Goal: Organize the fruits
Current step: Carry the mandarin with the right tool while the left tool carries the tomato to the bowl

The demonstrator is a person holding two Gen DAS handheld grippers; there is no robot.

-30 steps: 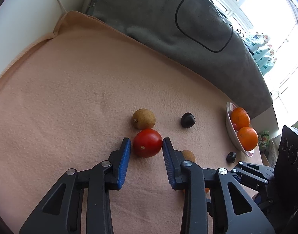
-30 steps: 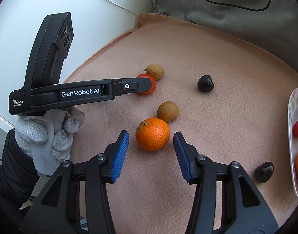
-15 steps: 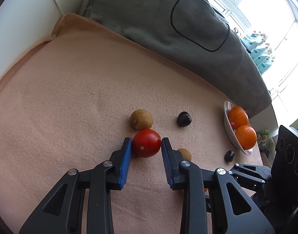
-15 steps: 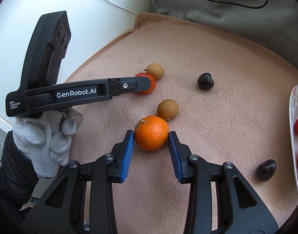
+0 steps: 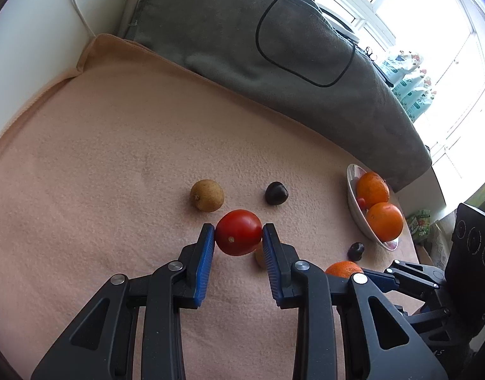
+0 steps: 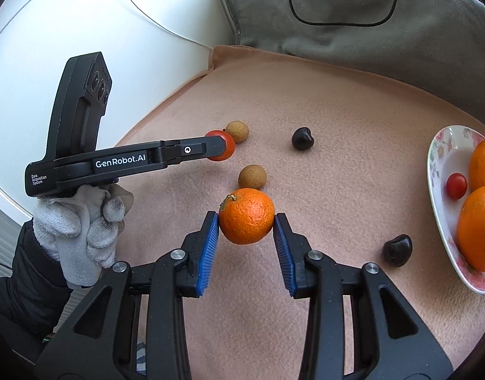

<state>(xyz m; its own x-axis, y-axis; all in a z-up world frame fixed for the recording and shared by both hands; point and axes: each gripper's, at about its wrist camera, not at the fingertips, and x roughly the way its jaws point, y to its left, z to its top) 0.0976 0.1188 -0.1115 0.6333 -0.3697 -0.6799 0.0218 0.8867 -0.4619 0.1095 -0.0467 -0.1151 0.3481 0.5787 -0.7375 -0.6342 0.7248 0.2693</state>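
Observation:
My left gripper (image 5: 238,237) is shut on a red tomato (image 5: 238,236) and holds it just above the peach cloth; it also shows in the right wrist view (image 6: 222,148). My right gripper (image 6: 246,218) is shut on an orange mandarin (image 6: 246,216), seen partly in the left wrist view (image 5: 343,268). A white floral bowl (image 6: 439,186) at the right holds two oranges (image 6: 477,224) and a small red tomato (image 6: 456,185). Two brown longans (image 6: 252,176) (image 6: 237,131) and two dark fruits (image 6: 302,138) (image 6: 397,249) lie on the cloth.
A grey cushion (image 5: 258,47) with a black cable (image 5: 306,72) lies along the far edge of the cloth. A white wall (image 6: 100,31) is on the left. The gloved hand (image 6: 80,221) holds the left gripper.
Both grippers closed on their fruits: the left on the red tomato, the right on the mandarin. The tomato has come away from the nearby longan.

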